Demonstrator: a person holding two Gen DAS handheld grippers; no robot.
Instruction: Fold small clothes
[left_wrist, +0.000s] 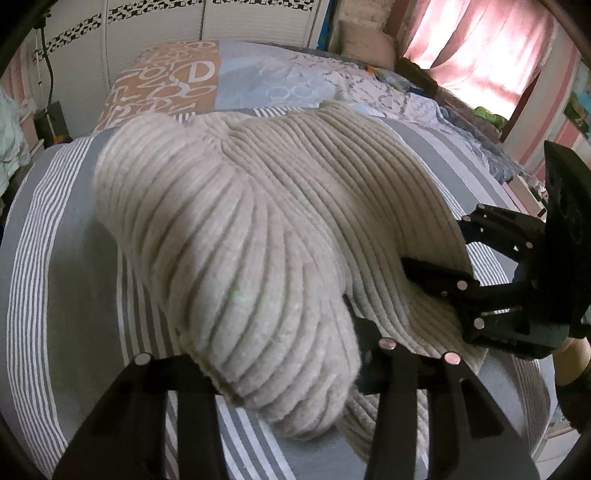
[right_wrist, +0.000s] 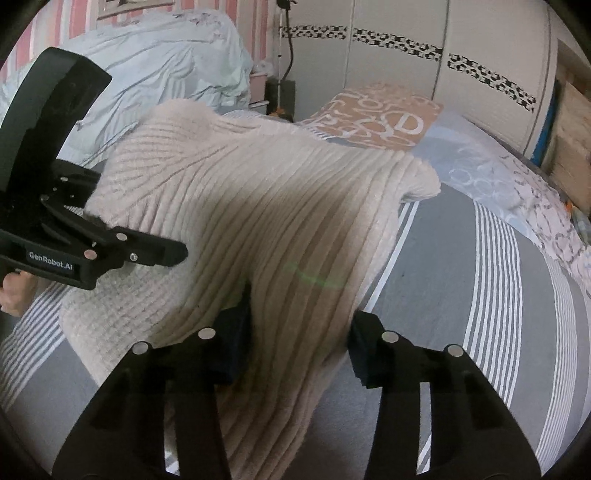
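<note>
A beige ribbed knit garment (left_wrist: 266, 206) hangs bunched above the striped bed, lifted at its near edge. In the left wrist view my left gripper (left_wrist: 288, 369) is shut on a thick fold of the garment, which bulges out between the black fingers (left_wrist: 369, 354). The right gripper (left_wrist: 432, 273) pinches the garment's right edge. In the right wrist view the garment (right_wrist: 295, 206) drapes down between the fingers of my right gripper (right_wrist: 299, 343), which is shut on it. The left gripper (right_wrist: 173, 254) grips the cloth at the left, held by a hand (right_wrist: 14, 295).
The bed has a grey and white striped cover (left_wrist: 62, 258), with an orange lettered pillow (left_wrist: 166, 85) at its far end. A pale blue duvet (right_wrist: 147, 62) is heaped to the left. White wardrobe doors (right_wrist: 406, 66) stand behind, and a pink curtain (left_wrist: 480, 48) hangs at the right.
</note>
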